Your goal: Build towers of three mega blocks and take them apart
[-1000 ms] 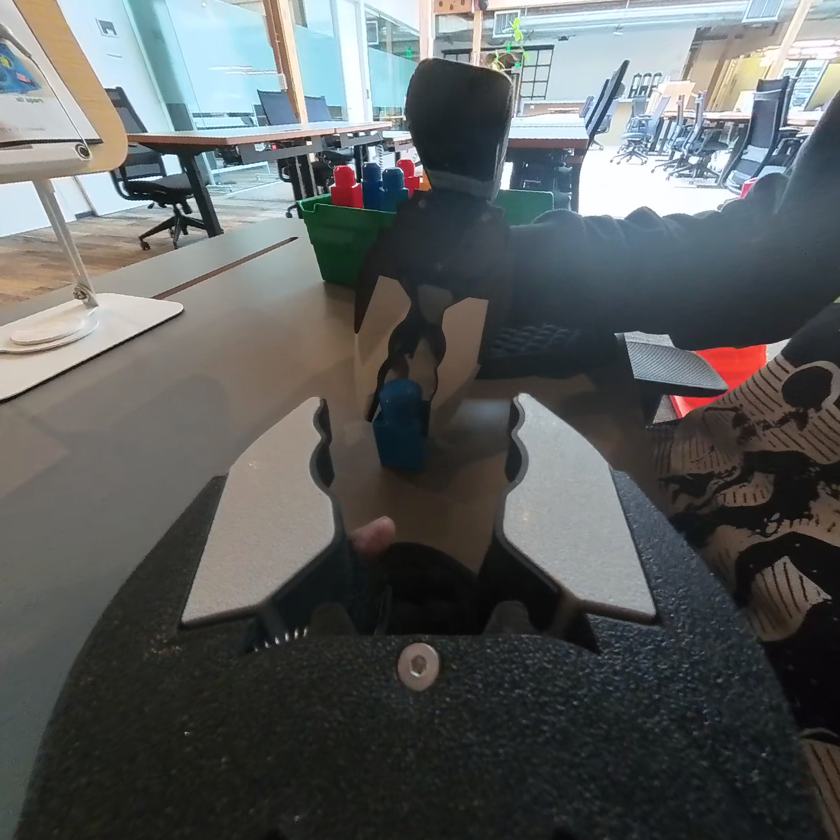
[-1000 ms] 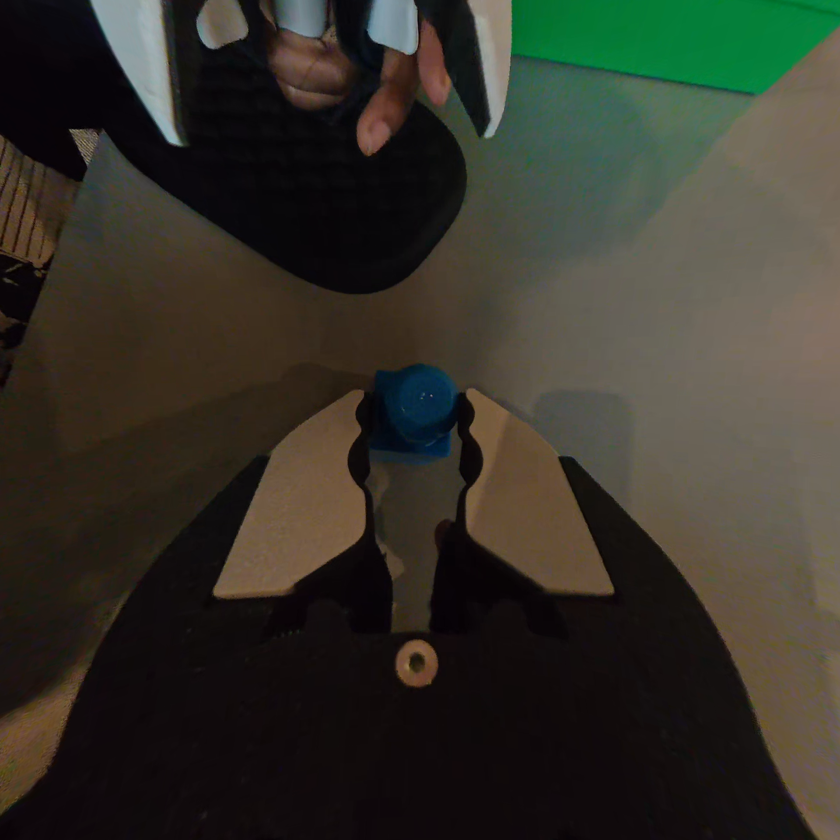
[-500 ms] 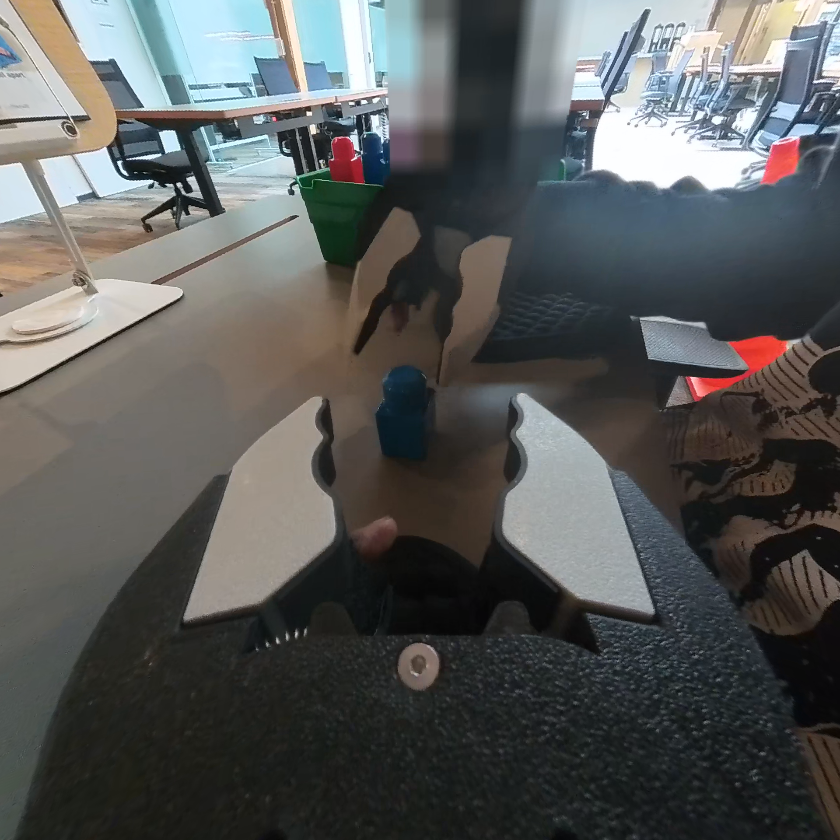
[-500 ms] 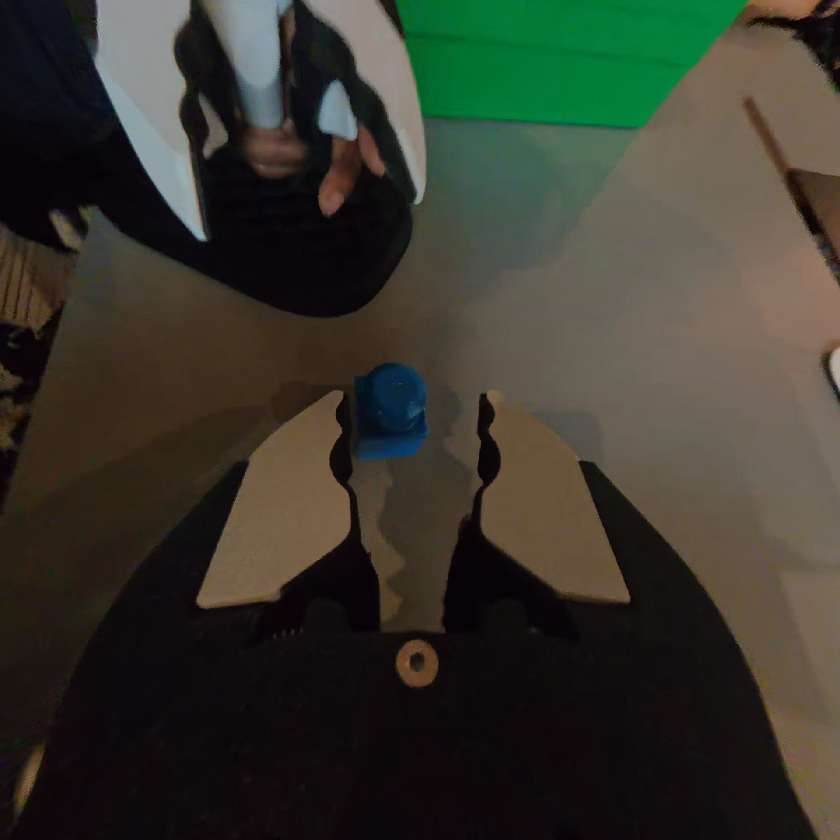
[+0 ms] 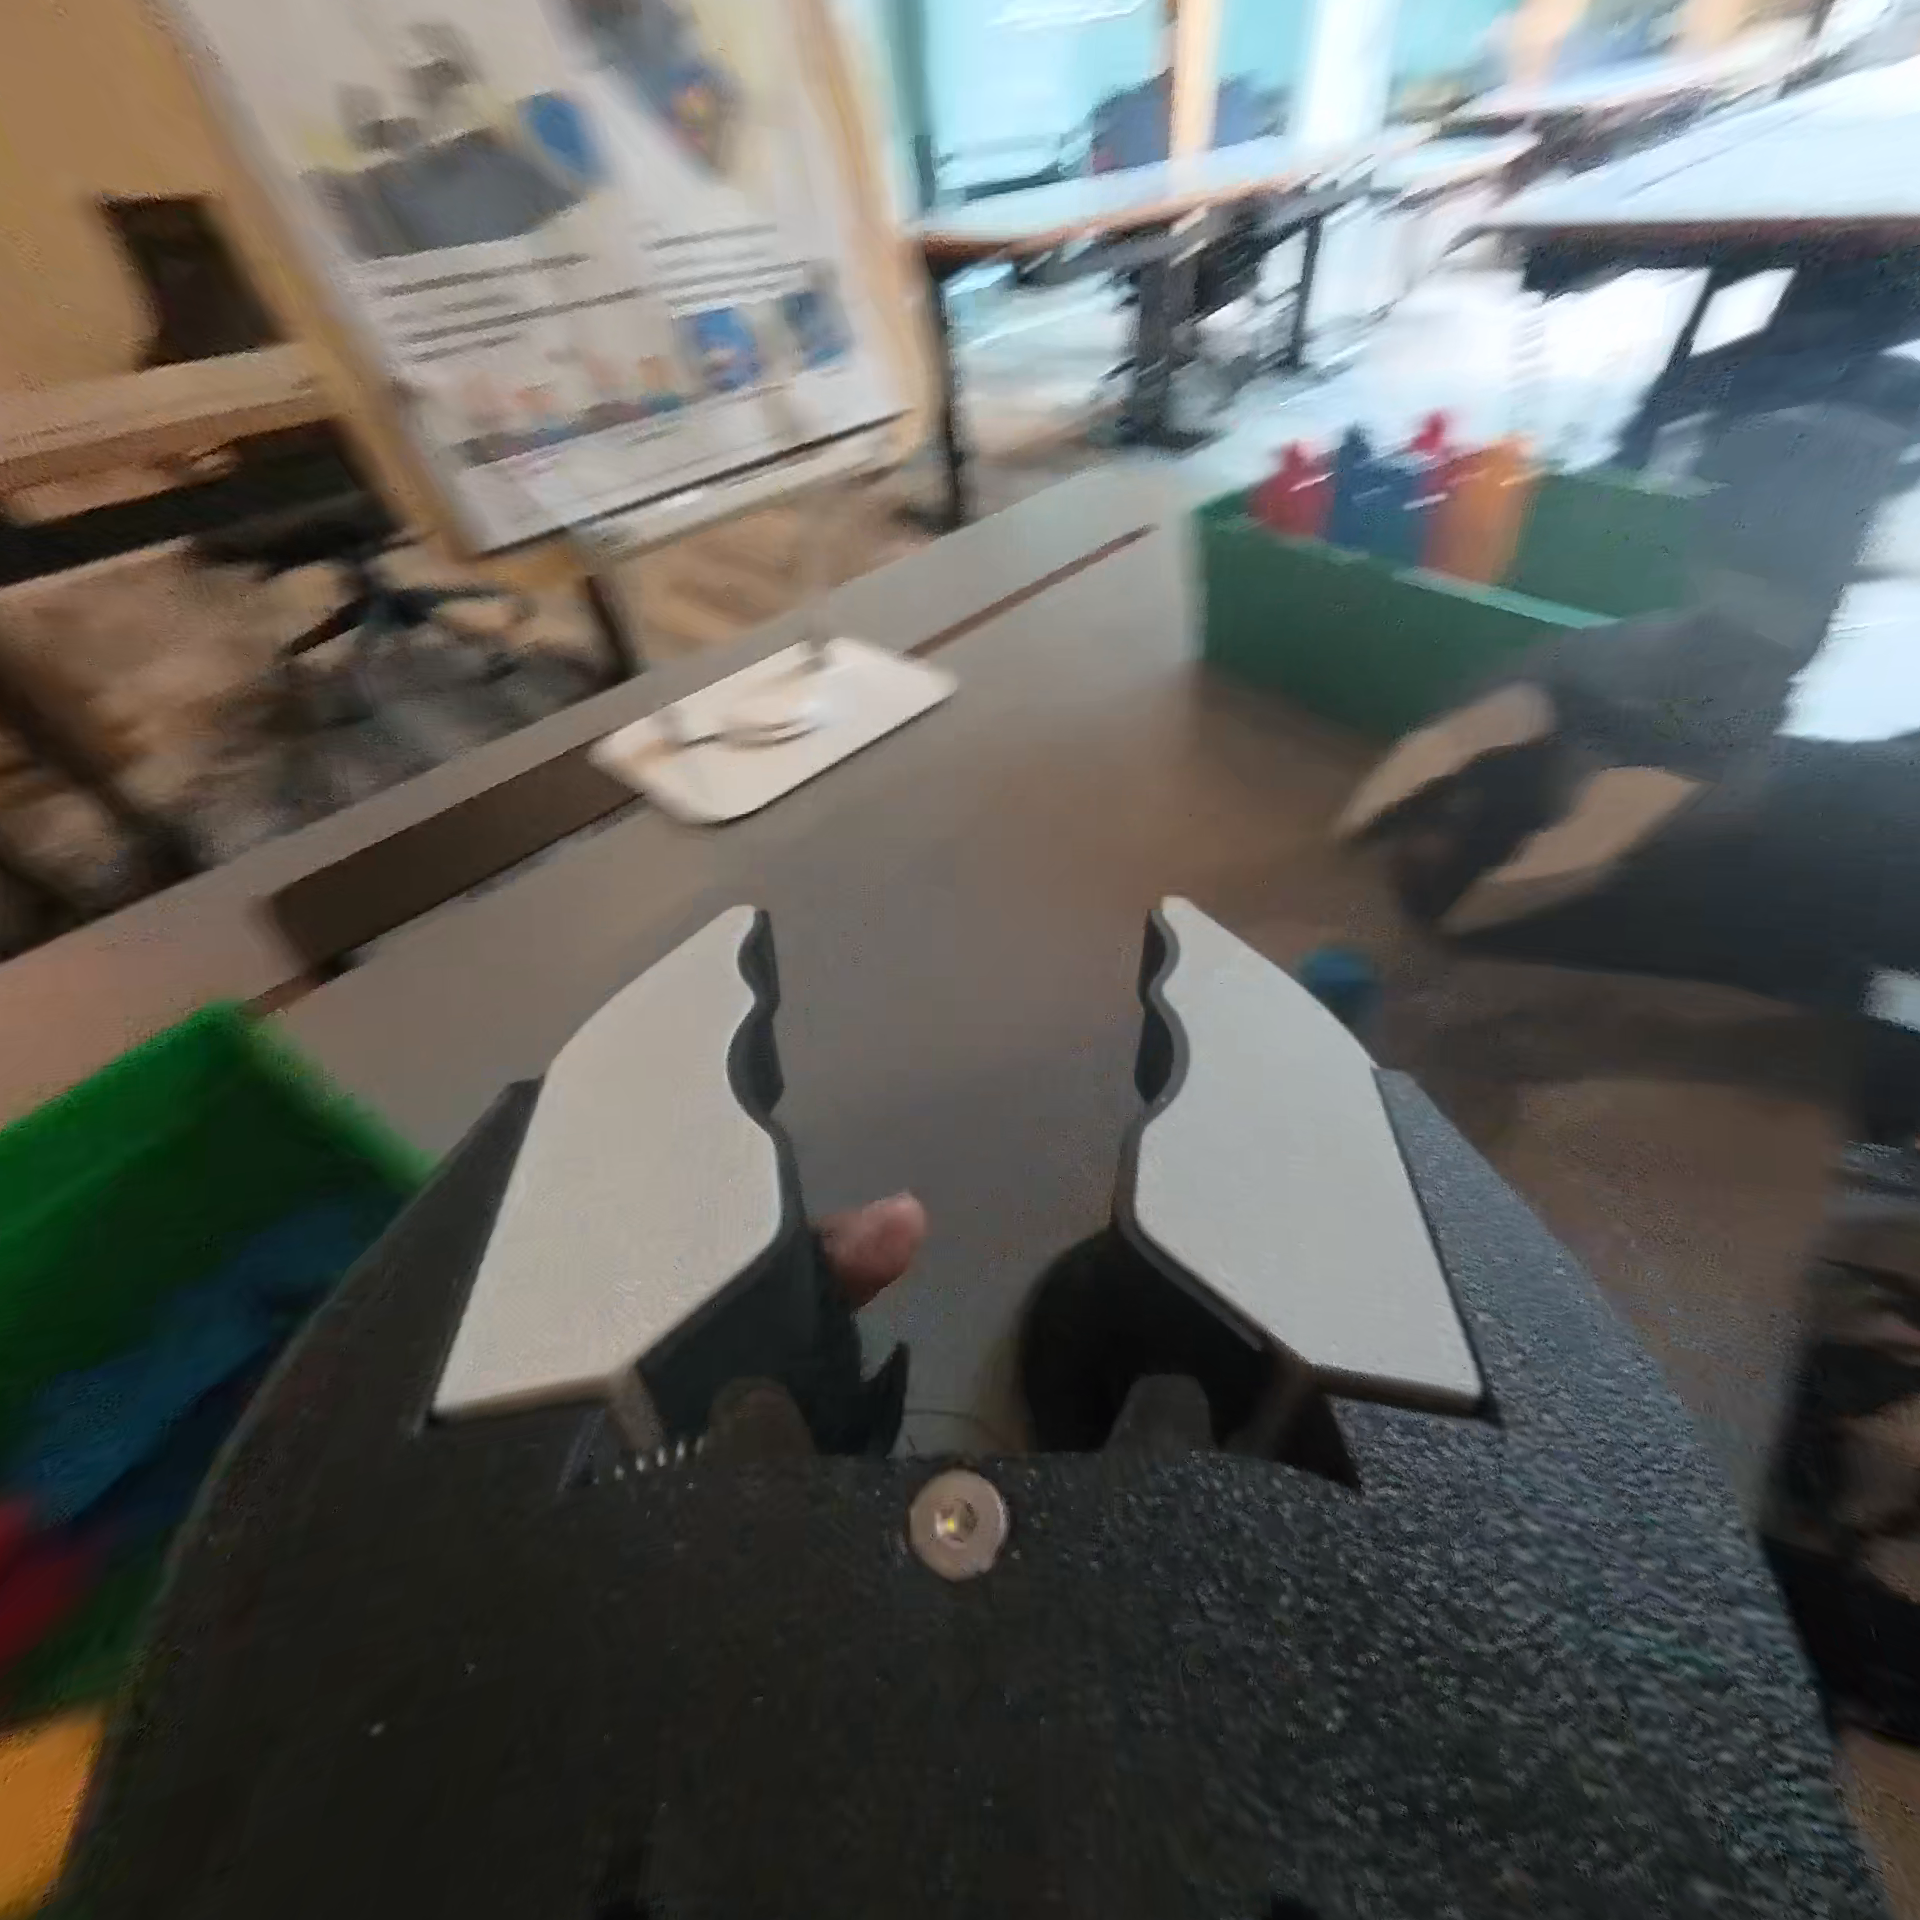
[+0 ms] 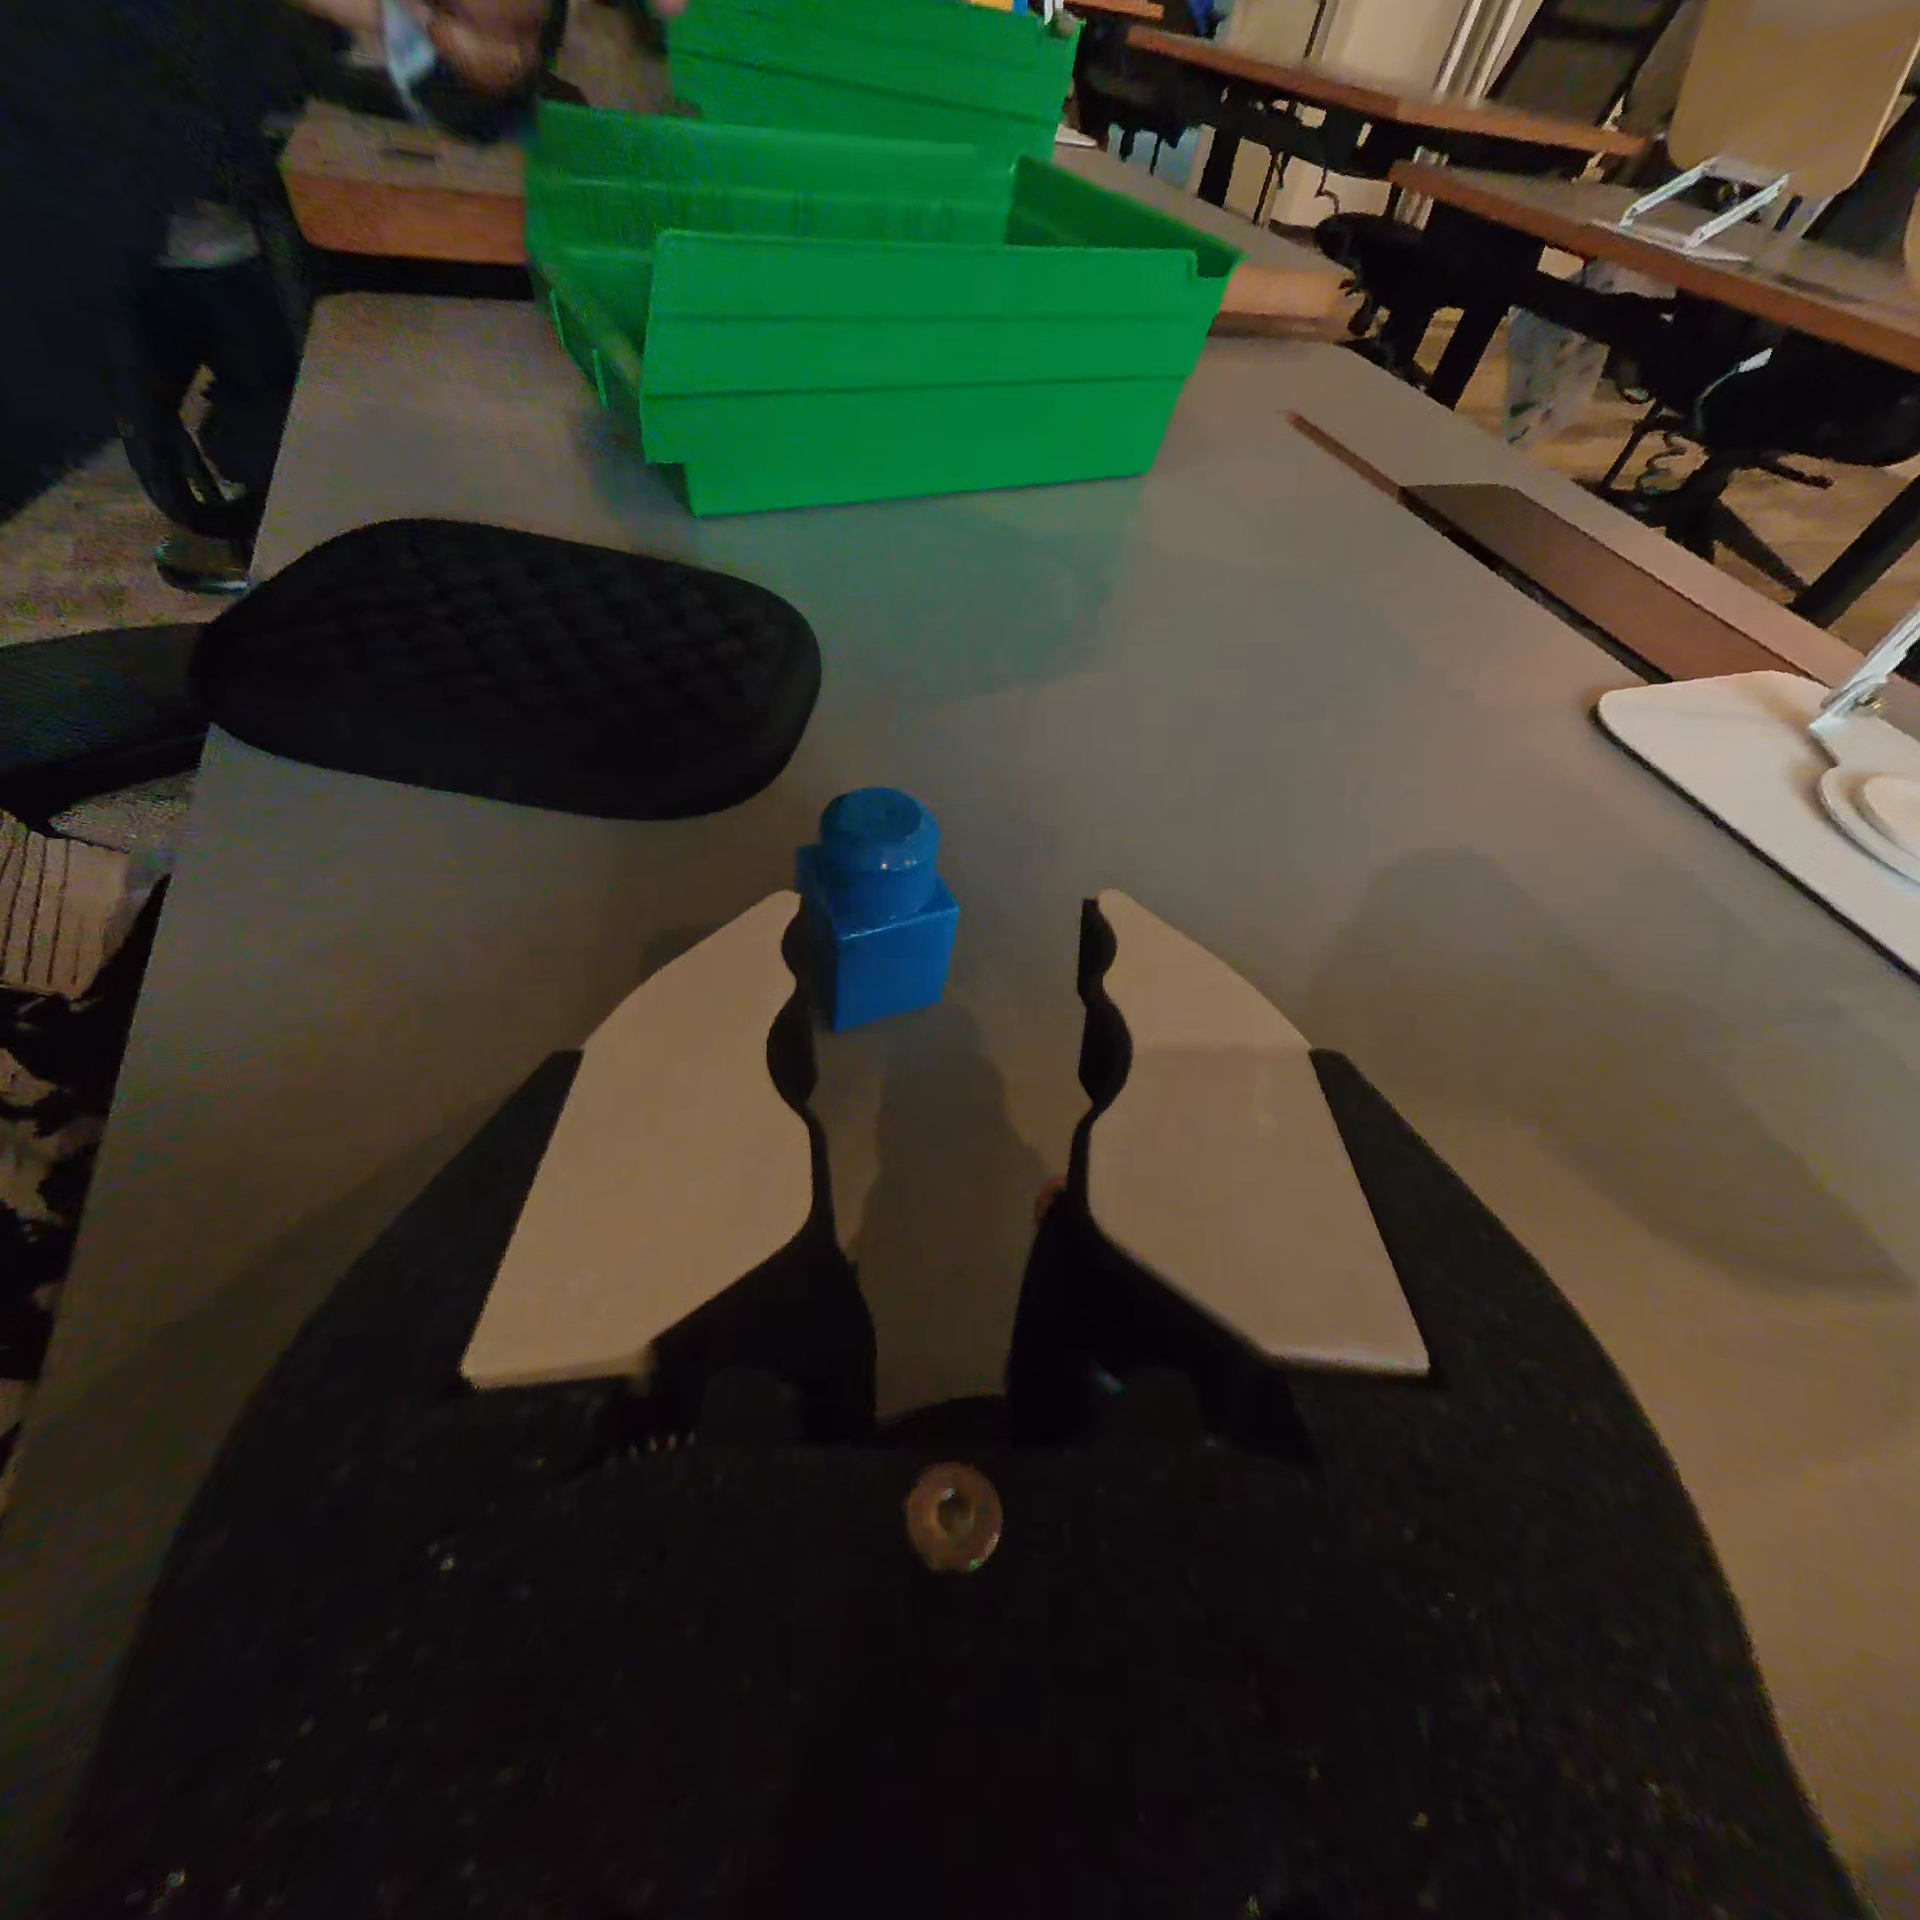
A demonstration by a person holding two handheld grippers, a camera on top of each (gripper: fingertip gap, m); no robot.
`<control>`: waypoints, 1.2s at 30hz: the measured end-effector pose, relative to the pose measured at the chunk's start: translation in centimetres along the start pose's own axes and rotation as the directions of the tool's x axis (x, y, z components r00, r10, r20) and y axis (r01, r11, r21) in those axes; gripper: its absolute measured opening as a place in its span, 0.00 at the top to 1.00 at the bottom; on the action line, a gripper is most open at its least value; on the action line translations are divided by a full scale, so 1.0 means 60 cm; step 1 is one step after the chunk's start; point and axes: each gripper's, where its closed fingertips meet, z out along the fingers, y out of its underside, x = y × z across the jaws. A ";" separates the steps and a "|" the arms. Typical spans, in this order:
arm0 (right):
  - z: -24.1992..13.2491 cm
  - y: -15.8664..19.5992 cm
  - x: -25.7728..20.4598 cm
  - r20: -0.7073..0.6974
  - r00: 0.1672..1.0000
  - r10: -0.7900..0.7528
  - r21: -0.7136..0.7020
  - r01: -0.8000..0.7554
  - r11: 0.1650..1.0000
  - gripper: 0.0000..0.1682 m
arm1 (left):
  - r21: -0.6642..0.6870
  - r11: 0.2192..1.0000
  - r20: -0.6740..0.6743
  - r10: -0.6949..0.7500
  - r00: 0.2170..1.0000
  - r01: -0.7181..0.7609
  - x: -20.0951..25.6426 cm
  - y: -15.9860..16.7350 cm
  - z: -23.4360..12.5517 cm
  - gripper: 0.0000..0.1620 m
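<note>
A single blue mega block (image 6: 878,914) stands upright on the grey table (image 6: 1299,831). My right gripper (image 6: 940,914) is open and empty, pulled back low just behind the block, which stands by the tip of the left finger, not gripped. In the blurred left wrist view the same block (image 5: 1340,977) shows small at the right, partly behind my right finger. My left gripper (image 5: 956,935) is open and empty over bare table. The right gripper (image 5: 1517,821) shows far right there. A green bin (image 5: 1371,623) holds upright red, blue and orange blocks (image 5: 1392,499).
Several empty green bins (image 6: 914,353) stand in a row beyond the block. A black chair armrest pad (image 6: 509,665) overhangs the table's left edge. A white stand base (image 6: 1766,790) lies at the right. Another green bin (image 5: 135,1195) with blocks is at my left gripper's left. The left gripper's tips are roughly 25 cm from the right gripper's.
My right gripper let go of the blue block, opened and drew back and down. My left gripper swung left, away from the block, toward the bin at its left.
</note>
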 end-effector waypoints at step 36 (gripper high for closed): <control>0.002 0.005 0.005 0.000 0.999 0.033 0.000 -0.033 0.999 0.73 | -0.465 0.747 0.650 -0.077 0.756 0.476 -0.476 0.307 -0.046 0.76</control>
